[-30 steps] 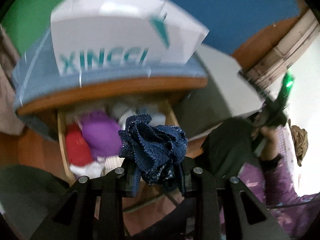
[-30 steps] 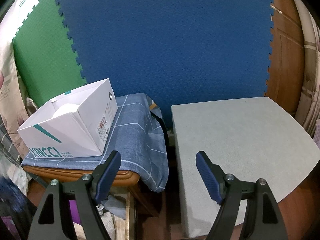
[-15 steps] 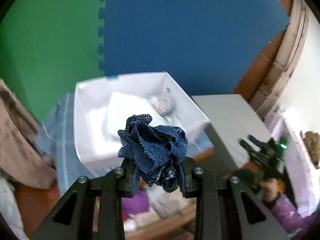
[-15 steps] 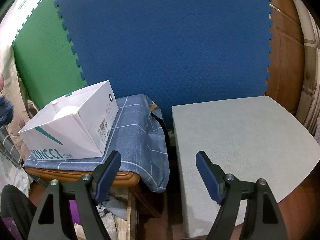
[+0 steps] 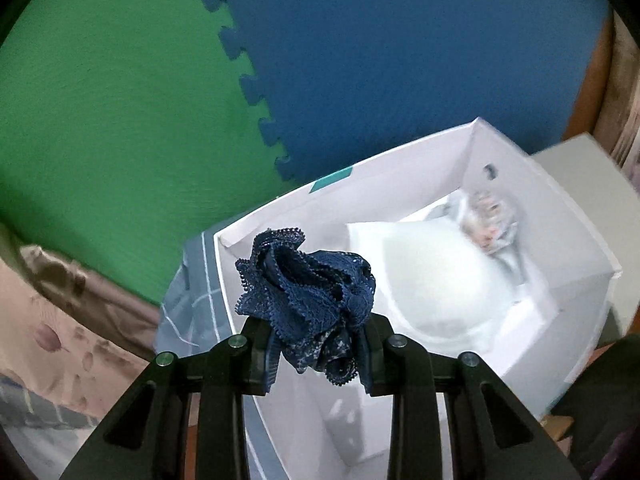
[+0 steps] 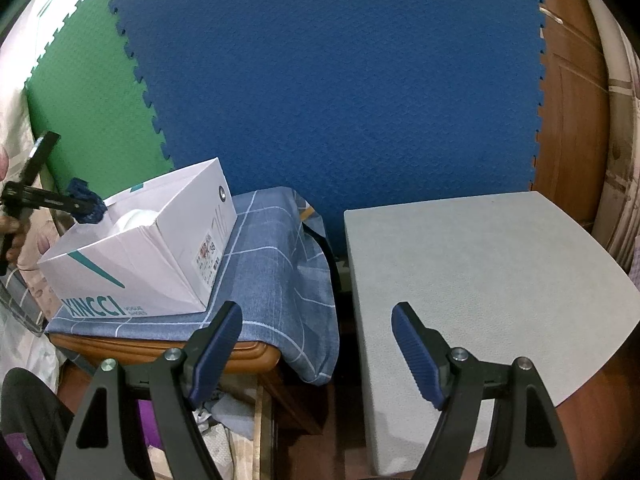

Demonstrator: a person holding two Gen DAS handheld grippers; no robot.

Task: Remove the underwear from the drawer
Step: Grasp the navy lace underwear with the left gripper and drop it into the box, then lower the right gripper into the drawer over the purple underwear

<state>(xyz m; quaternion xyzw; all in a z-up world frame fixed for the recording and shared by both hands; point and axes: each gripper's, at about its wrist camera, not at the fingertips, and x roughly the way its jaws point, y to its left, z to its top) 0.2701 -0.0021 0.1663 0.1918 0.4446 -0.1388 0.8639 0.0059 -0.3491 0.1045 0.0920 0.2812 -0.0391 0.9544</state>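
While the left claw (image 5: 316, 344) stays clamped on a bunched piece of navy lace underwear (image 5: 308, 296), that bundle hangs above the near end of an open white shoe box (image 5: 576, 240). Inside the box lie a white padded garment (image 5: 440, 280) and a blurred, pale patterned item (image 5: 488, 220). The box sits on a blue checked cloth (image 6: 276, 272) over a wooden surface (image 6: 160, 350). The right claw (image 6: 316, 352) stands apart and empty, with a grey surface (image 6: 480, 264) beyond it. Green and blue foam mats (image 6: 340, 80) cover the wall behind.
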